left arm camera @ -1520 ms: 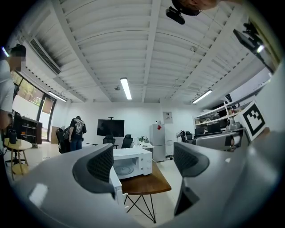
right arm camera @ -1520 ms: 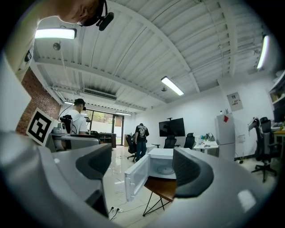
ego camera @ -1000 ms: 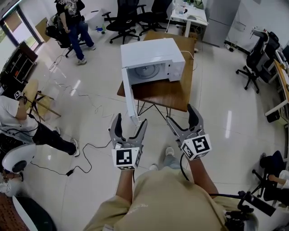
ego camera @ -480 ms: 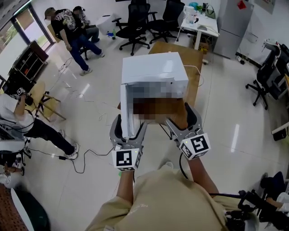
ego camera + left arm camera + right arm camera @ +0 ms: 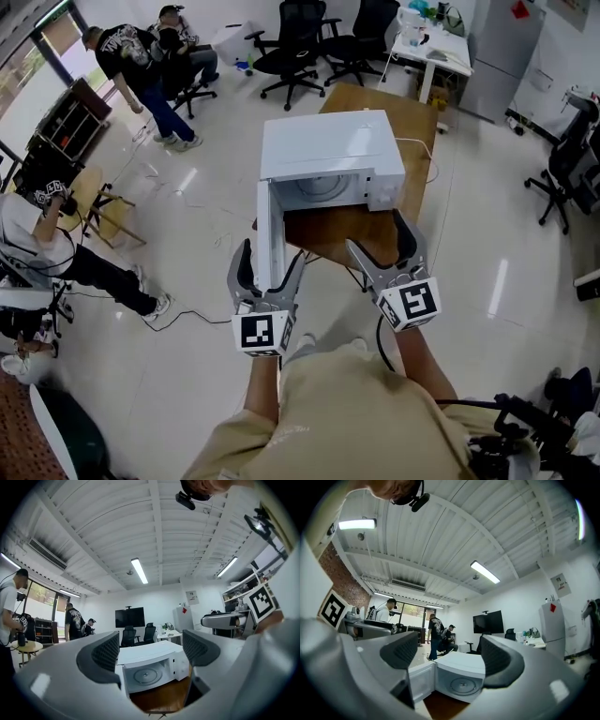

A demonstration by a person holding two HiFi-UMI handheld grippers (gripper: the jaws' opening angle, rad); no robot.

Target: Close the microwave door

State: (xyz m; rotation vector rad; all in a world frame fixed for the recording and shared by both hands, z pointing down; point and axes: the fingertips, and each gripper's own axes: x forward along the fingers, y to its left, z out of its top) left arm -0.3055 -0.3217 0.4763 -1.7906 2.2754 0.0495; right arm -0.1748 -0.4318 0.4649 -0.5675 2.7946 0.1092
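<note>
— What's carrying everything here?
— A brown wooden tabletop [image 5: 354,236], standing on a glossy pale floor [image 5: 202,202].
— And on it?
— A white microwave [image 5: 328,145], set toward the left side, with its door [image 5: 269,234] open along that left edge.

Head view: near end of microwave door [image 5: 268,220] overlapped by left gripper [image 5: 270,253]; contact vs. gap not determinable. Table [image 5: 319,232] largely covered by microwave [image 5: 328,150] and grippers. Ctrl panel [image 5: 385,187] too small to read. Seated person [image 5: 37,248] cut by left edge. Left gripper view: door hidden behind left-hand jaw; table front cut off by gripper body. Right gripper view: microwave's rt side behind jaw, door bottom likewise.
</note>
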